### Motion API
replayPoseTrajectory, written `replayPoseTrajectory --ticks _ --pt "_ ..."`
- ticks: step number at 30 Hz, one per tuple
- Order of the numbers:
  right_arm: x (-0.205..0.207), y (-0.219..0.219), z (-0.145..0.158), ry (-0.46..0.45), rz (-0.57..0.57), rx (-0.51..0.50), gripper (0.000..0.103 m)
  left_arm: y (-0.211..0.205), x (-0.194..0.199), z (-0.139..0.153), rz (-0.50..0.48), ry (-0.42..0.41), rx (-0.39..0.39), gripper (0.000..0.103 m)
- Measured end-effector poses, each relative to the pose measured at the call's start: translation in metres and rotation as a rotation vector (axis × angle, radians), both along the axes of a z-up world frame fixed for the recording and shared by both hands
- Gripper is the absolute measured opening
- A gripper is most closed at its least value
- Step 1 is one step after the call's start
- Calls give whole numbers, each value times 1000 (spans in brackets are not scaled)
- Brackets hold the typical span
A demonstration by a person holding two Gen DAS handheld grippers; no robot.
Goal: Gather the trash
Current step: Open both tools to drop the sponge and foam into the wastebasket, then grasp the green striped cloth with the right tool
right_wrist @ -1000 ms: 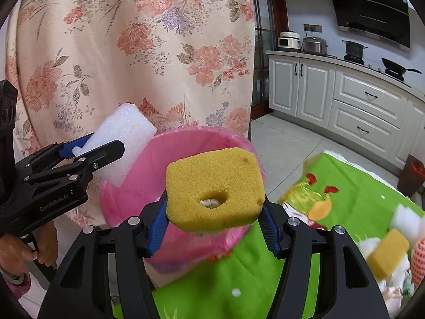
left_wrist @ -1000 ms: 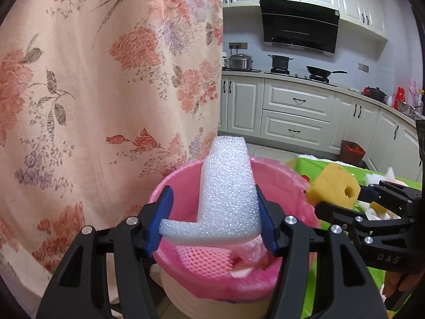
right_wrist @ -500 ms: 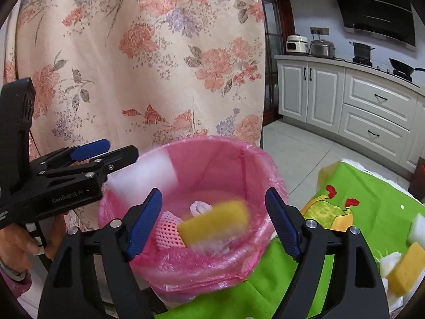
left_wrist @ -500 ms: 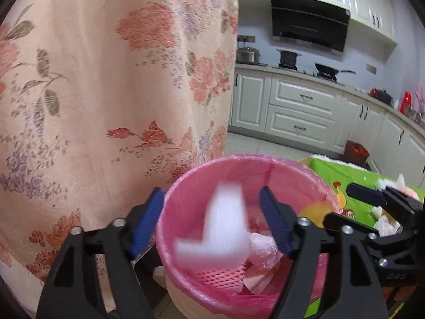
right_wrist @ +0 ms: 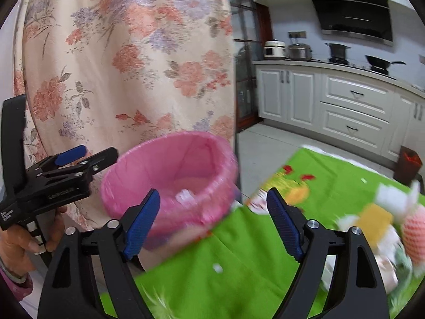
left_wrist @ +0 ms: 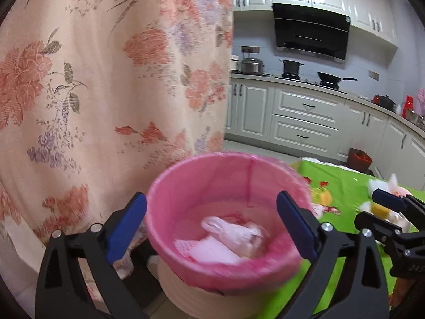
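A bin lined with a pink bag stands beside the table. White foam, pink netting and crumpled wrap lie at its bottom. My left gripper hangs just above and in front of the rim, its jaws still opening with nothing between them. It also shows at the left of the right wrist view as the left gripper. My right gripper is over the table edge to the right of the bin, jaws still opening and empty. More trash sits on the green cloth: a yellow sponge, white foam, a pink net ball.
A floral curtain hangs right behind the bin. The table wears a bright green cloth. White kitchen cabinets, a stove with pots and a range hood are at the back. A small red bin stands on the floor by the cabinets.
Both grippers opened and let go: the white foam and the yellow sponge dropped into the pink bin. Both grippers then shifted, the right one swinging right toward the table.
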State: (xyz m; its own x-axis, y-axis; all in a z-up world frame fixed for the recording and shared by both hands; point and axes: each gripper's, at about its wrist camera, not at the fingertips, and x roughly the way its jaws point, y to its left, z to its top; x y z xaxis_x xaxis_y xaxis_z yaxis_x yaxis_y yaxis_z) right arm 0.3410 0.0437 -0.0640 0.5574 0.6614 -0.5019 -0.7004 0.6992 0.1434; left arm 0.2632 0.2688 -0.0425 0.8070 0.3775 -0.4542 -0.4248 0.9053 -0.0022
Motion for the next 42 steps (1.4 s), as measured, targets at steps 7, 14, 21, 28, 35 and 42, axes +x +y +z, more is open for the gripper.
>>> replayPoseTrajectory --ticks 7,14,21,28,35,42 --pt "-7 -65 -15 42 -130 -12 81 -61 -12 -6 -52 -1 -1 98" --pt "-22 -127 -23 47 -245 -16 83 -123 -15 -23 -147 49 -33 98" --pt "-37 -178 -39 61 -334 -52 83 -190 -5 -45 -270 96 9 98" --pt "-36 -233 -47 82 -456 -47 83 -224 19 -59 -335 155 -50 98" --pt "-23 -263 -52 105 -539 -61 82 -249 35 -72 -364 181 -62 98" --pt "-7 -262 -60 133 -544 -87 72 -254 41 -85 -379 205 -50 98"
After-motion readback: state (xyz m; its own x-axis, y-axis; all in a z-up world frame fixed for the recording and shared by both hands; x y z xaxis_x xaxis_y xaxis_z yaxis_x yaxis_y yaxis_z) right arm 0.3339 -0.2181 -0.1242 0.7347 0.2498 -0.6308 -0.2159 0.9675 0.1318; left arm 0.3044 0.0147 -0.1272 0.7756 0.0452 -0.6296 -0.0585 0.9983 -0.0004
